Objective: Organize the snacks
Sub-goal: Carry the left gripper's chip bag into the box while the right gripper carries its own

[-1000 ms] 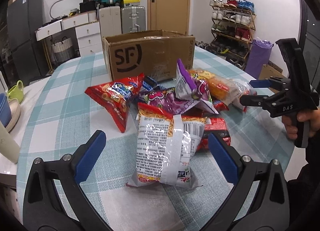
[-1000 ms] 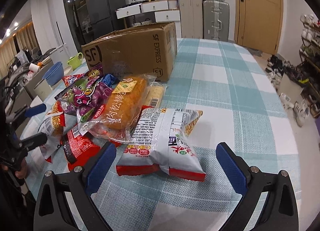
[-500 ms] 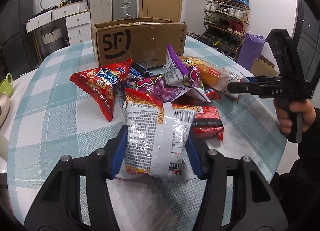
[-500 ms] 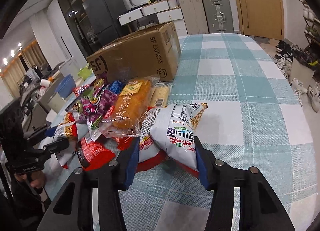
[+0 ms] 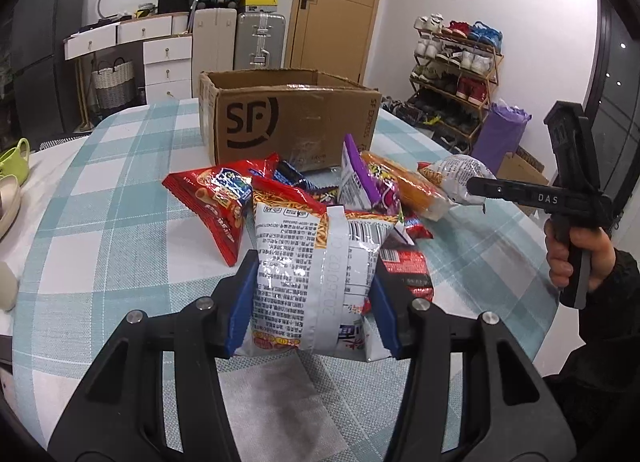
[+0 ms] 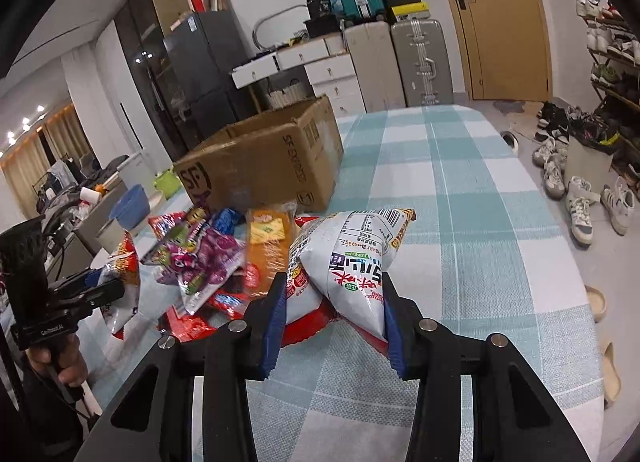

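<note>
Grippers both clamping snack bags at the checked table

Left gripper (image 5: pixel 312 304) is squeezing a white noodle-snack bag (image 5: pixel 316 266) at the near edge of the snack pile (image 5: pixel 320 197), jaws having just closed onto it, blue pads denting its sides. Right gripper (image 6: pixel 334 320) is pinching a second white bag (image 6: pixel 352 258), its jaws just closing too, bag looking lifted off the tablecloth (image 6: pixel 472 221). SF cardboard box (image 5: pixel 292 121) is sitting open behind the pile, nothing visible inside from here.
</note>
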Tool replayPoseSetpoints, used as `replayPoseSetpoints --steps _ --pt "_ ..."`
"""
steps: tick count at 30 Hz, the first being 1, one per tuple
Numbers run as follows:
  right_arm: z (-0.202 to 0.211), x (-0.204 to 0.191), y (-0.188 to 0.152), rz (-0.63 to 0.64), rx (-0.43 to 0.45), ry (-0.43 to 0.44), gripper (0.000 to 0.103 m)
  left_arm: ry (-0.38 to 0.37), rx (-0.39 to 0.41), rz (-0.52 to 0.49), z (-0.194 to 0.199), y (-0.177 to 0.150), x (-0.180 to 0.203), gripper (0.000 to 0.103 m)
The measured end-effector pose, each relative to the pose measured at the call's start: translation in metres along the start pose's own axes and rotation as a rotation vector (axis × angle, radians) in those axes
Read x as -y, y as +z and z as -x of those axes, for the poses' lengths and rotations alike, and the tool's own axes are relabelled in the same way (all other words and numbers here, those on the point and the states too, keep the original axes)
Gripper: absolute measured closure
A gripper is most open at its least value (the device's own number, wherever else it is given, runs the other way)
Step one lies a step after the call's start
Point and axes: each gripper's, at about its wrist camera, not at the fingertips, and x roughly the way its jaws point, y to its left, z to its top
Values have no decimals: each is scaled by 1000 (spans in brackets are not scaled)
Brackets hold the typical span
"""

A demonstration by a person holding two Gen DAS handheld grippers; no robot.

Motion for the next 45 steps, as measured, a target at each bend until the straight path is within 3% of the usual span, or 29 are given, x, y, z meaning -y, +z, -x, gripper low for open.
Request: replayPoseSetpoints --steps 7,14,22,30,45 --pt "19 -13 8 27 94 39 61 31 49 39 13 7 -1 54" --pt "32 -29 25 49 160 67 60 111 125 67 33 27 2 54" --pt "24 -47 54 73 176 92 60 162 173 103 39 66 -2 54" --pt "11 -60 86 87 191 97 60 193 172 115 25 107 -8 54" --pt "-24 -75 140 121 163 111 60 195 159 131 -16 173 -18 54"
